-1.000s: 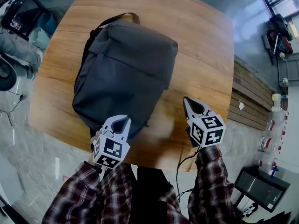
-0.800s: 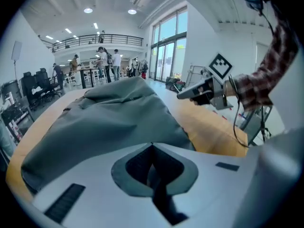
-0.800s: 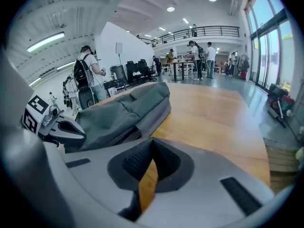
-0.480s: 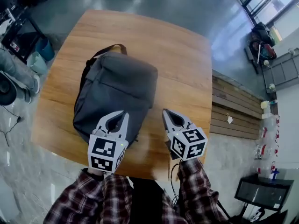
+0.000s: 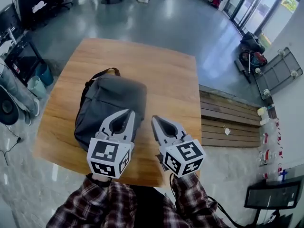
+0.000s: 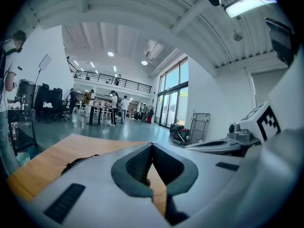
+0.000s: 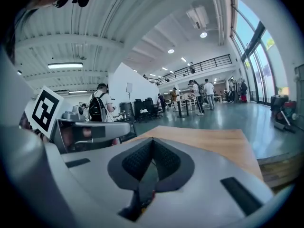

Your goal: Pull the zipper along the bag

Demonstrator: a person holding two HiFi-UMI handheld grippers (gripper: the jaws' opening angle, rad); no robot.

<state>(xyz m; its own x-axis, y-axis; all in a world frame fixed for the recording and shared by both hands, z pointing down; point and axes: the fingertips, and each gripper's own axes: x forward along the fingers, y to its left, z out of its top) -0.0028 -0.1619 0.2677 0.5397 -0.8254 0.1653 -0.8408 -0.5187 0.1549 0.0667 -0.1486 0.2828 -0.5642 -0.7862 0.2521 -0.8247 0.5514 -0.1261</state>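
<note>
Bag [image 5: 110, 102] on table [image 5: 175, 82], left gripper [image 5: 129, 112] and right gripper [image 5: 154, 119] closed, empty

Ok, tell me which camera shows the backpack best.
The head view: nearly the whole grey backpack lies on the wooden table, its strap at the far end. The left gripper view catches only a dark sliver of it at lower left. The right gripper view shows table, no backpack.
</note>
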